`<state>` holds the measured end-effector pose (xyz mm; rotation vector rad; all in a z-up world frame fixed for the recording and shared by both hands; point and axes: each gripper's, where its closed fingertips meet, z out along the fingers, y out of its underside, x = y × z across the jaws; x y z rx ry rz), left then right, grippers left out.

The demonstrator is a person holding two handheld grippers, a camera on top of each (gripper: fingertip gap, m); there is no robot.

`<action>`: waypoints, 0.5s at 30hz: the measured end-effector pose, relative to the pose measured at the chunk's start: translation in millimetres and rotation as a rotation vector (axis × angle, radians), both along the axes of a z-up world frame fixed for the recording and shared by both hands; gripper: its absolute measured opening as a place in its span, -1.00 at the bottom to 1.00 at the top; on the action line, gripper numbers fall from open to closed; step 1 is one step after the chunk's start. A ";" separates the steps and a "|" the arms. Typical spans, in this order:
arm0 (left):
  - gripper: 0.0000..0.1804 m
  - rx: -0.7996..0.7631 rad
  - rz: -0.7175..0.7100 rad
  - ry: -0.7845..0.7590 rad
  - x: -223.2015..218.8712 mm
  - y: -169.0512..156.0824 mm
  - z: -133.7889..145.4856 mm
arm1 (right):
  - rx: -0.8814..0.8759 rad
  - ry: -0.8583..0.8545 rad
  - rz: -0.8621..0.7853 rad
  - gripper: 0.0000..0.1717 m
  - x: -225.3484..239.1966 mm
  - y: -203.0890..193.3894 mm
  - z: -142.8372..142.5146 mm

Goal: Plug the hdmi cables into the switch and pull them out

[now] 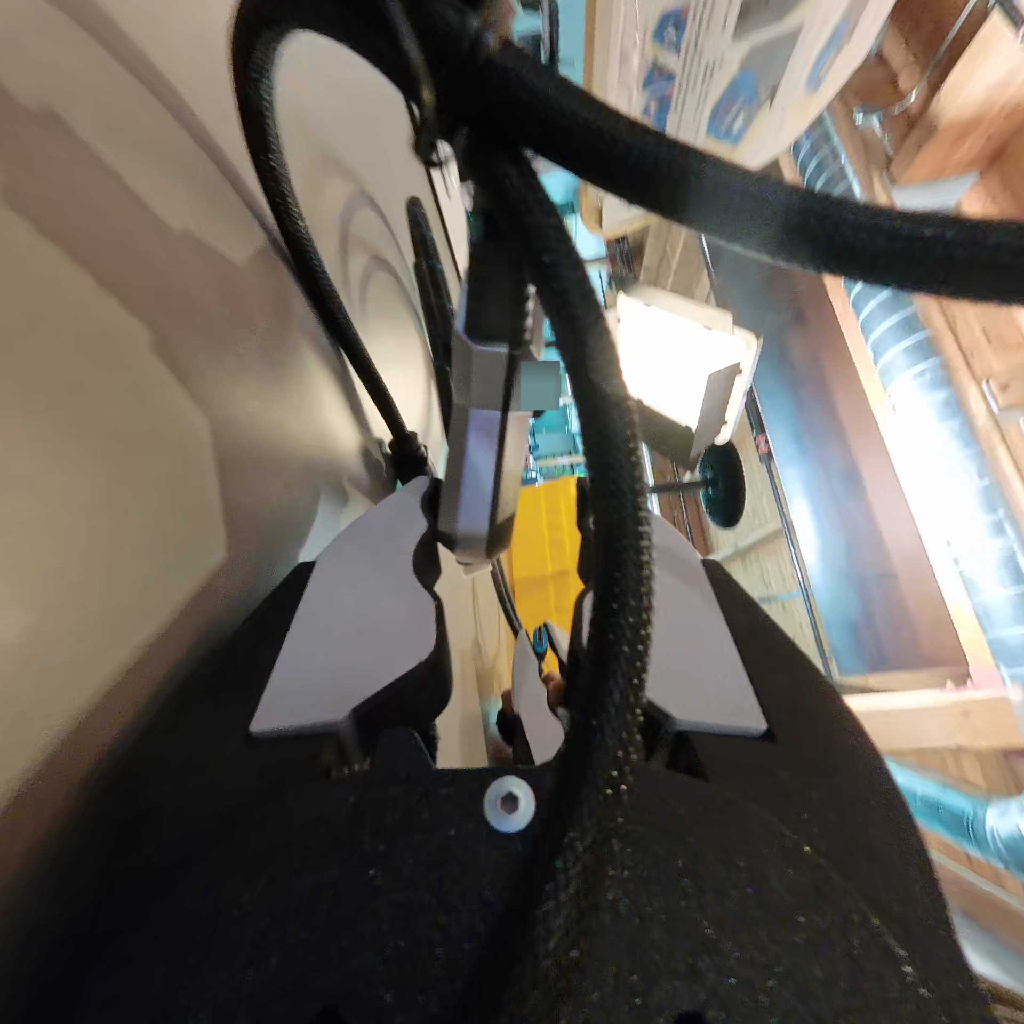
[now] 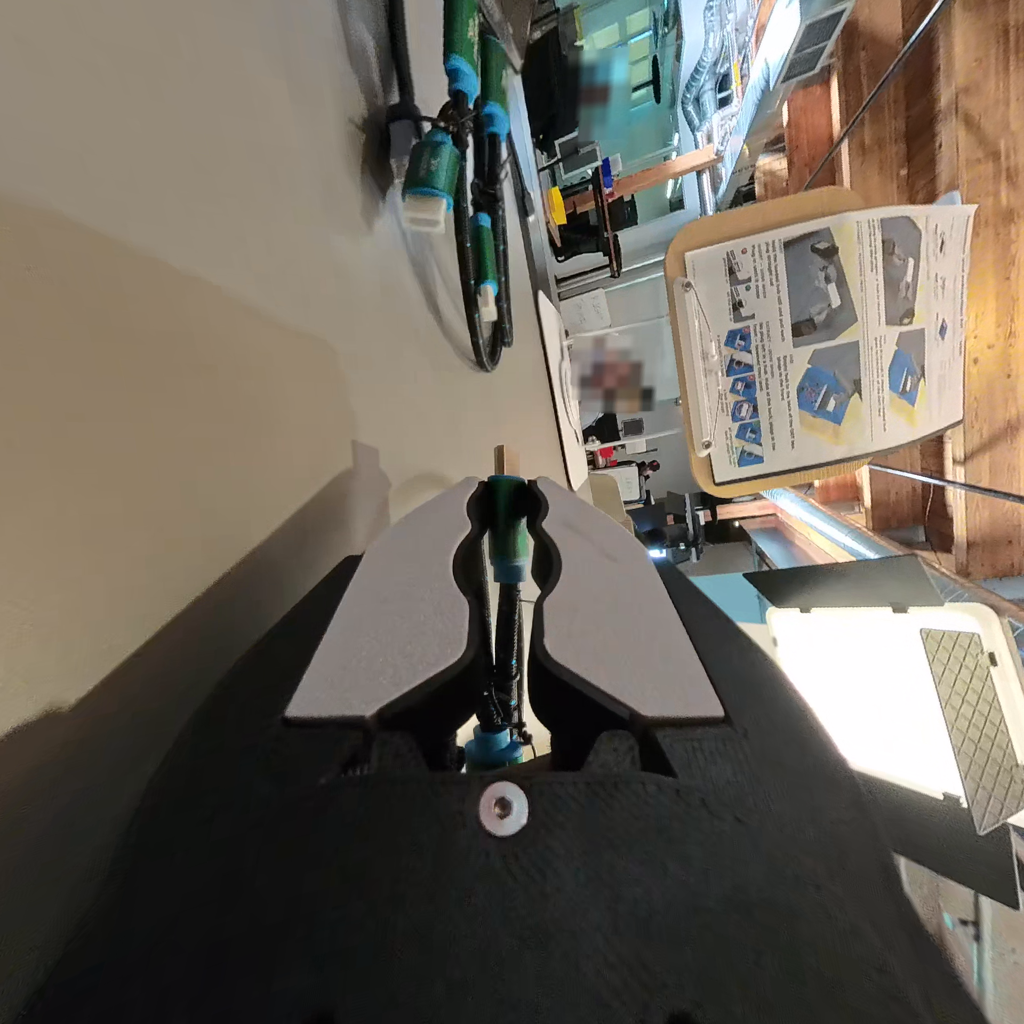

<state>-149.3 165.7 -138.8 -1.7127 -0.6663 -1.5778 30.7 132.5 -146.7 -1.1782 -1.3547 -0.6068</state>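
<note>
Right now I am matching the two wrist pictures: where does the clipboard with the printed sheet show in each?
Left wrist view: the clipboard sits at the top right, blurred and cut by the top edge.
Right wrist view: the clipboard is right of centre in the upper half, in full view.
Shared landmark: the bright white light panel, lower than the clipboard in both.

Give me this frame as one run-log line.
left gripper: open, grey plug beside left finger | right gripper: shut on green cable plug | white table
</note>
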 end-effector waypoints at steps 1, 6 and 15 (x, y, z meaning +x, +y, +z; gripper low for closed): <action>-0.41 0.015 -0.039 0.017 7.3 -3.1 1.3 | -0.005 0.015 -0.013 -0.86 3.6 1.5 1.6; -0.48 0.043 -0.089 0.015 12.8 -10.4 3.2 | -0.040 0.108 -0.065 -0.86 25.0 1.6 13.4; -0.58 0.027 -0.084 -0.005 11.2 -9.3 1.4 | -0.043 0.482 -0.143 -0.86 86.5 -18.8 130.1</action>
